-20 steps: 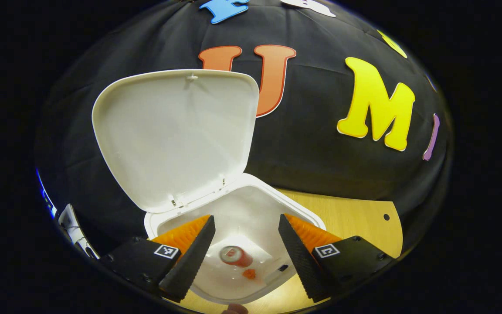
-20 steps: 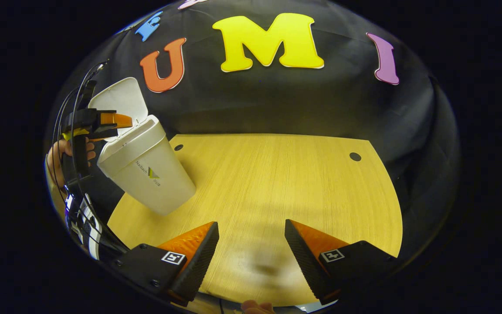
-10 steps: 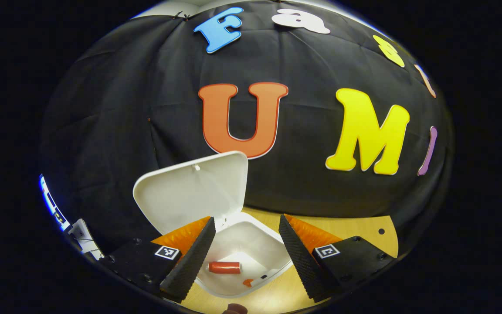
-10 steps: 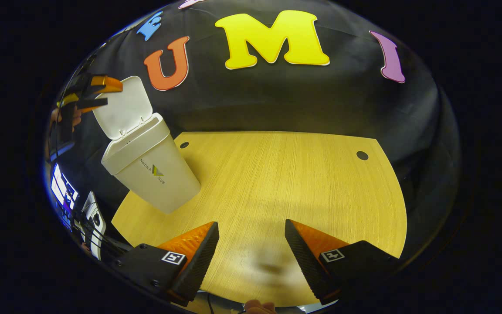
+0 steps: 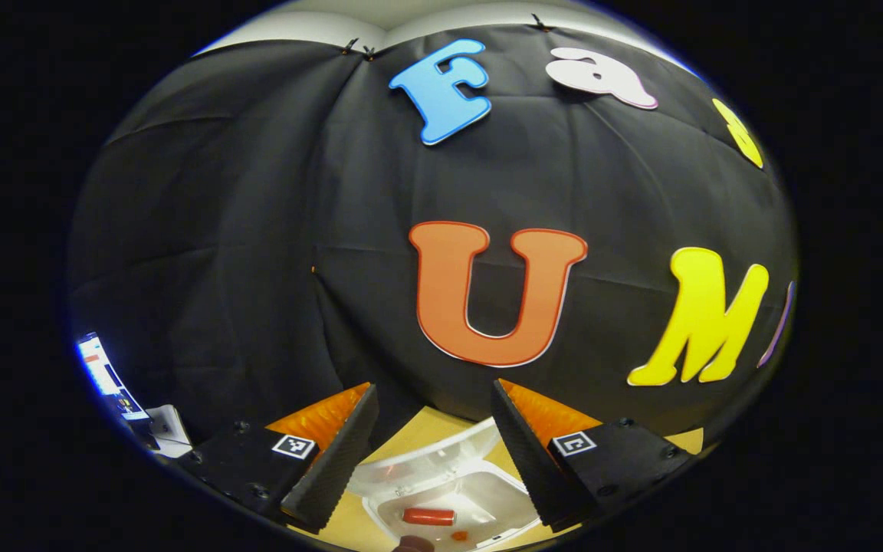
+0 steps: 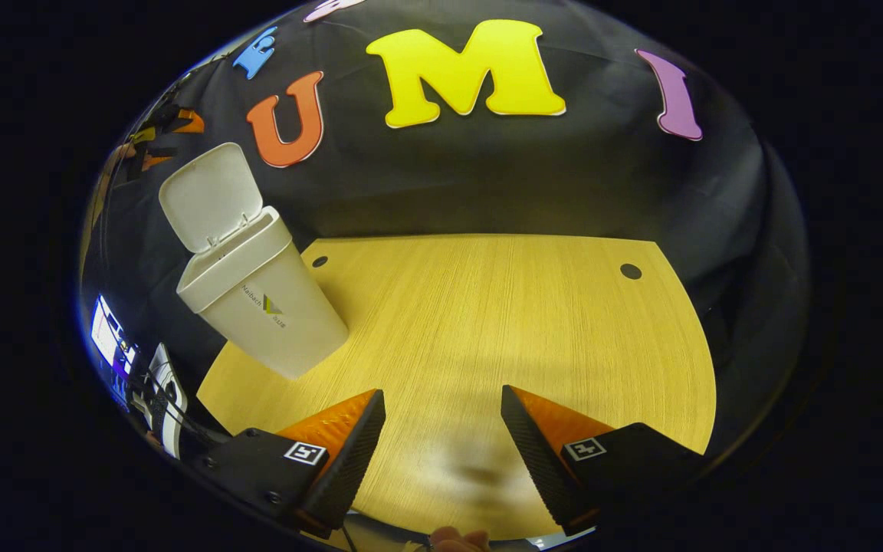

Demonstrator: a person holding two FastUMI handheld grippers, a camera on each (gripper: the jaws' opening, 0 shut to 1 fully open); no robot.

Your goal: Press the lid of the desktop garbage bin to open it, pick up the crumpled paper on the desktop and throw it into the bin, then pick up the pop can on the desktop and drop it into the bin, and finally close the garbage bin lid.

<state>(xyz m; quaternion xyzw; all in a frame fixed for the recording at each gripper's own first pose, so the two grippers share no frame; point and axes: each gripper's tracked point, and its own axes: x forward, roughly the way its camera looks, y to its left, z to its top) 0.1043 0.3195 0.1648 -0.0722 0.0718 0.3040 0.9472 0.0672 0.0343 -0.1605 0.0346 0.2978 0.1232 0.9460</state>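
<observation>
The white desktop bin (image 6: 265, 307) stands at the table's far left with its lid (image 6: 211, 195) raised. In the left gripper view I look down past the lid (image 5: 426, 460), seen nearly edge-on, into the bin (image 5: 499, 498), where the red pop can (image 5: 428, 516) lies on its side at the bottom. My left gripper (image 5: 432, 399) is open, high above the bin and pointing at the wall. In the right gripper view the left gripper (image 6: 162, 138) hangs above and left of the lid. My right gripper (image 6: 441, 399) is open and empty over the near table.
The wooden table (image 6: 487, 307) has two small round holes (image 6: 629, 271) near its back edge. A lit screen (image 6: 112, 337) and cables sit off the table's left edge. The black cloth wall stands close behind the bin.
My left gripper has risen and tilted up from the bin's mouth, so the bin has dropped low in its view. The can now lies flat. The right gripper has stayed put.
</observation>
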